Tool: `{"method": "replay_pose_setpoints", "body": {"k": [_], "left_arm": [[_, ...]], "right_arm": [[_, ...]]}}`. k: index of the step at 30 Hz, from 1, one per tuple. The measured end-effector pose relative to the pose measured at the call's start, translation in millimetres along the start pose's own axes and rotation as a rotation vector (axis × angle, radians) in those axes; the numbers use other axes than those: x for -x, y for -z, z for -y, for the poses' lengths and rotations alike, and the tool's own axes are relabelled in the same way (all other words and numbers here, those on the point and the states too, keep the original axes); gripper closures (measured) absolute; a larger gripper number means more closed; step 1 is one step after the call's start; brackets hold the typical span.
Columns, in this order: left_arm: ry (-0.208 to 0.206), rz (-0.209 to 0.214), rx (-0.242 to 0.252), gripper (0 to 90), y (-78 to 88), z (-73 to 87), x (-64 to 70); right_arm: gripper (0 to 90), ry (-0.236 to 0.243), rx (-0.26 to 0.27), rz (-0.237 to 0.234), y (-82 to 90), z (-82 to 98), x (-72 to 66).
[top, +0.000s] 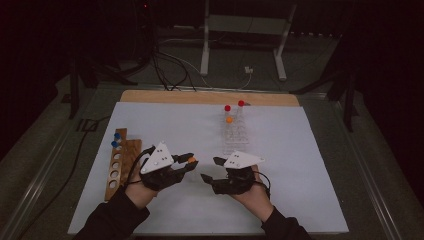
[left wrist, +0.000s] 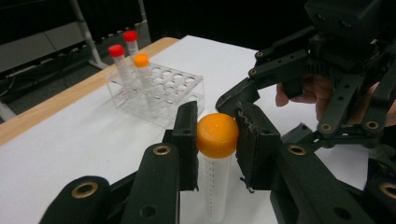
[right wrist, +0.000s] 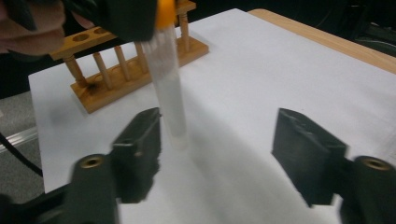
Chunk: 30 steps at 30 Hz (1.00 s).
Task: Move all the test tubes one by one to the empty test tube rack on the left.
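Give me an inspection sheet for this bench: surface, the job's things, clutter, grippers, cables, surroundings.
Surface: white sheet on a wooden tabletop.
Job's things: orange-capped tube upright; clear rack holds two red-capped tubes and one orange-capped; wooden rack holds two blue-capped tubes.
Clutter: nothing seen.
Grippers: left gripper clamps the tube at its cap; right gripper open, its jaws apart from the tube.
Cables: black cables on the floor beyond the table.
Surroundings: dark room, white stand legs behind.

A laboratory test bench (top: 300, 150) under dim light: a clear tube rack (top: 234, 134) with capped sample tubes (top: 228, 116) at 12 o'clock, a wooden tube rack (top: 120, 165) at 9 o'clock, cables (top: 165, 65) and a metal stand (top: 245, 35) on the floor beyond
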<state>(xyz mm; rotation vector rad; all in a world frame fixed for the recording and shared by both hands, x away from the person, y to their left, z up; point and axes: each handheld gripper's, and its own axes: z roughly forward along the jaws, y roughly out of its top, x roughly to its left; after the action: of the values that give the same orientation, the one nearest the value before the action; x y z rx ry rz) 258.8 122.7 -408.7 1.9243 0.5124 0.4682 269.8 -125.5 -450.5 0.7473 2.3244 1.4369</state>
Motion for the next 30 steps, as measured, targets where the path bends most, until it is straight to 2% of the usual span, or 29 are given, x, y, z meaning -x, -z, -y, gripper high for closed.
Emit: {"method": "replay_pose_setpoints", "body": {"k": [5, 7, 11, 12, 15, 17, 25, 30], "left_arm": [[0.011, -0.027, -0.001, 72.0, 11.3, -2.2, -7.8], [0.010, -0.039, -0.005, 72.0, 16.6, -2.7, -10.9], [0.017, -0.080, -0.002, 72.0, 30.0, -2.6, -19.4], [0.021, -0.089, -0.002, 72.0, 34.0, -2.6, -22.0], [0.036, -0.120, 0.006, 72.0, 46.2, -2.2, -30.2], [0.040, -0.143, 0.006, 72.0, 53.8, -1.7, -35.2], [0.060, -0.222, 0.016, 72.0, 78.7, 0.2, -52.2], [0.071, -0.267, -0.007, 72.0, 88.2, 7.6, -60.1]], "right_arm": [[15.0, -0.007, 0.018, 0.007, 1.1, -0.9, 0.9], [12.9, -0.013, 0.022, 0.006, 1.3, -1.1, 1.0], [2.7, -0.015, 0.024, -0.002, 2.4, -1.7, 1.2], [2.0, -0.015, 0.027, -0.015, 3.0, -1.7, 1.7], [1.9, -0.013, 0.030, -0.006, 4.2, -2.1, 2.2], [0.0, -0.015, 0.042, -0.022, 5.5, -2.2, 3.0], [0.0, -0.008, 0.048, -0.024, 6.6, -3.1, 2.8], [0.0, -0.003, 0.054, -0.022, 7.4, -3.2, 2.2]]}}
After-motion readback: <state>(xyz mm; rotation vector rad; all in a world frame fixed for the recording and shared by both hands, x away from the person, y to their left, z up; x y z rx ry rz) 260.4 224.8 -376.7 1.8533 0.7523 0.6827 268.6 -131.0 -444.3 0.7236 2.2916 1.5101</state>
